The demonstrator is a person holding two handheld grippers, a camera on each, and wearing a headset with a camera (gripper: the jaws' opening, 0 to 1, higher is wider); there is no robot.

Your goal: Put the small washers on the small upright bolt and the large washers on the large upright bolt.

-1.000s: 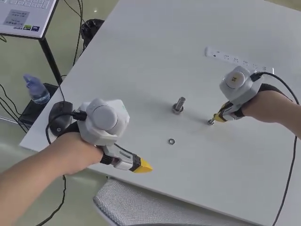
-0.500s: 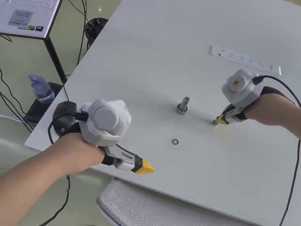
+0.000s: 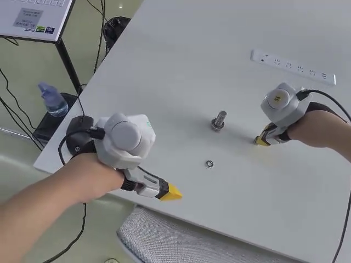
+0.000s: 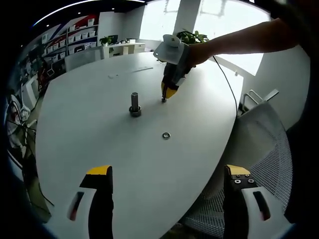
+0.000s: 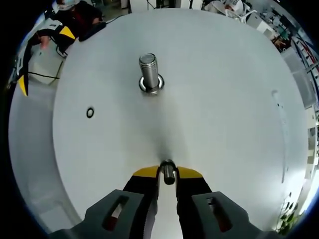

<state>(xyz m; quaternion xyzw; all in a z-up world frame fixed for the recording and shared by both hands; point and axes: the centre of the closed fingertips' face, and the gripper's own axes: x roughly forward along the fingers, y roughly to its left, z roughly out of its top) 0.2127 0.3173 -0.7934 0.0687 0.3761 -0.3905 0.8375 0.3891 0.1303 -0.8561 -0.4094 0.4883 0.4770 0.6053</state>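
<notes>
Lg bolt (image 3: 219, 120) stands upright mid table (image 3: 181, 66), steel, smooth cylinder top, w/ a wider ring at its base; can't tell how many washers make up that ring. Small bolt (image 5: 168, 172) is also upright, well to one side of the lg one, short and thin, seen end-on in the right gripper view. One loose washer (image 3: 209, 164) lies flat on the table, small, dark hole, apart from both bolts, nearer the lg one. Count: 1 lg bolt, 1 small bolt, 1 loose washer. R gripper (image 3: 262, 141) has its tip down at the table, yellow tips clenched around the small bolt. L gripper (image 4: 168, 172) hovers near the table's front edge, jaws spread wide, nothing between them. 1 power strip (image 3: 293, 68) lies at the far side.
</notes>
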